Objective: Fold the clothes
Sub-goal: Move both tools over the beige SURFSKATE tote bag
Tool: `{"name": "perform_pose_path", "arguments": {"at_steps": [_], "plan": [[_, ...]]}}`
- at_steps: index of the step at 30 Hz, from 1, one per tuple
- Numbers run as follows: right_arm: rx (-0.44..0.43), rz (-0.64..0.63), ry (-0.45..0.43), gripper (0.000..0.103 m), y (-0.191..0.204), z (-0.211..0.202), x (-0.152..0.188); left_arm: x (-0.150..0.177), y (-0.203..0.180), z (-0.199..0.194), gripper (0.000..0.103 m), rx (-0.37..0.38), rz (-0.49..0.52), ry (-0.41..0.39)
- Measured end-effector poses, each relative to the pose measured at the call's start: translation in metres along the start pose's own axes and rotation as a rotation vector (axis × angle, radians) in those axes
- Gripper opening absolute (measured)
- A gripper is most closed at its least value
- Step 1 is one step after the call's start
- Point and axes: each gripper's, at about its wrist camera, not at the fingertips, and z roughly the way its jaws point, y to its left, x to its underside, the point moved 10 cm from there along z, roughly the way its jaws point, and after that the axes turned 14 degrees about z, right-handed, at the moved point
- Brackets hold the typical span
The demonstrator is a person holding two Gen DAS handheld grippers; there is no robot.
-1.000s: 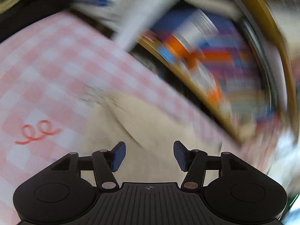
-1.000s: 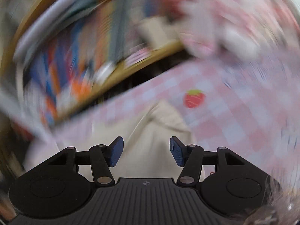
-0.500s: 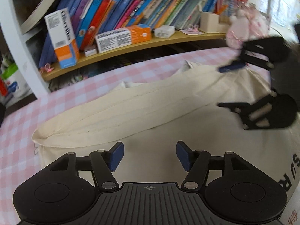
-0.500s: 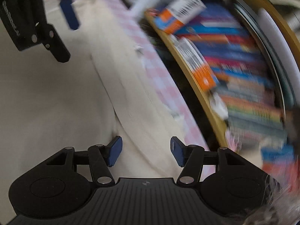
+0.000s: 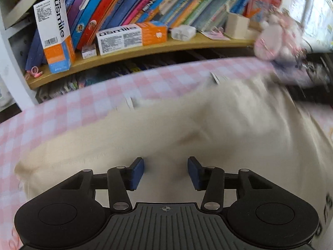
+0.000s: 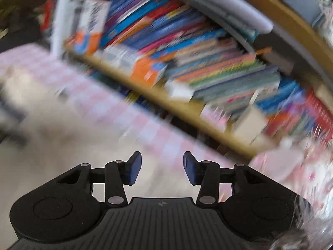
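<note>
1. At the far left of the left wrist view a white and orange carton stands upright on the wooden shelf, printed "usmile" in dark letters running up its side, with a barcode lower down.
2. Just right of it a row of leaning books fills the shelf; their spine lettering is too small to read.
3. A second carton lies flat in front of the books, also marked "usmile", white on its left part and orange on its right.
4. Further right sit a small white object and a pale box; a blurred pink soft toy is at the shelf's right end.
5. The cream garment lies spread on the pink-checked cloth that covers the bench, below the shelf, and reaches under both tools.
6. Dark letters show at the garment's right edge, cut off and unreadable.
7. The left gripper hangs over the garment, jaws part-way apart and closing; no fabric is pinched between the blue pads.
8. The right wrist view is heavily blurred: the right gripper is over the garment's edge near the cloth, jaws part-way apart and closing, with nothing between them.
</note>
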Motion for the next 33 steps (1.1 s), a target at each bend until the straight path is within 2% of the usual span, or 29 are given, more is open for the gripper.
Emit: {"name": "perform_pose_path", "arguments": {"at_steps": [3, 6, 7, 8, 9, 12, 15, 16, 18, 19, 21, 23, 25, 27, 29, 33], "plan": [[-0.015, 0.014, 0.037, 0.043, 0.01, -0.012, 0.03, -0.028, 0.03, 0.014, 0.049, -0.062, -0.047, -0.001], [-0.016, 0.044, 0.059, 0.045, 0.016, -0.025, 0.052, -0.052, 0.086, 0.014, 0.049, -0.254, -0.203, 0.001], [-0.016, 0.056, 0.066, 0.045, 0.018, -0.03, 0.06, -0.054, 0.101, 0.008, 0.049, -0.294, -0.258, -0.005], [-0.015, 0.067, 0.073, 0.046, 0.019, -0.034, 0.067, -0.054, 0.108, 0.0, 0.048, -0.295, -0.3, -0.031], [-0.014, 0.076, 0.076, 0.047, 0.02, -0.037, 0.071, -0.054, 0.111, -0.008, 0.048, -0.279, -0.333, -0.061], [-0.006, 0.096, 0.075, 0.047, 0.016, -0.04, 0.075, -0.051, 0.077, -0.025, 0.048, -0.056, -0.314, -0.178], [0.024, 0.156, 0.072, 0.047, 0.006, -0.044, 0.077, -0.045, 0.016, -0.022, 0.043, 0.122, -0.16, -0.147], [0.036, 0.179, 0.071, 0.047, 0.002, -0.046, 0.078, -0.042, -0.005, -0.02, 0.038, 0.176, -0.106, -0.132], [0.057, 0.23, 0.072, 0.048, -0.007, -0.051, 0.083, -0.038, -0.034, -0.003, 0.004, 0.227, -0.006, -0.057], [0.061, 0.253, 0.075, 0.048, -0.011, -0.054, 0.086, -0.037, -0.045, 0.007, 0.002, 0.243, 0.029, -0.019], [0.073, 0.283, 0.08, 0.048, -0.019, -0.061, 0.092, -0.043, -0.045, 0.026, 0.0, 0.211, 0.017, 0.009], [0.088, 0.295, 0.082, 0.048, -0.027, -0.067, 0.097, -0.059, -0.021, 0.037, 0.001, 0.129, -0.116, -0.008], [0.103, 0.304, 0.084, 0.048, -0.035, -0.074, 0.102, -0.071, 0.011, 0.036, 0.001, 0.053, -0.289, -0.064], [0.106, 0.319, 0.095, 0.048, -0.042, -0.08, 0.11, -0.071, 0.034, 0.027, 0.002, 0.019, -0.408, -0.116], [0.099, 0.348, 0.11, 0.049, -0.05, -0.088, 0.119, -0.063, 0.04, 0.013, 0.004, 0.04, -0.445, -0.144], [0.054, 0.478, 0.174, 0.052, -0.065, -0.107, 0.144, -0.027, 0.032, -0.036, 0.005, 0.045, -0.399, -0.119]]}}
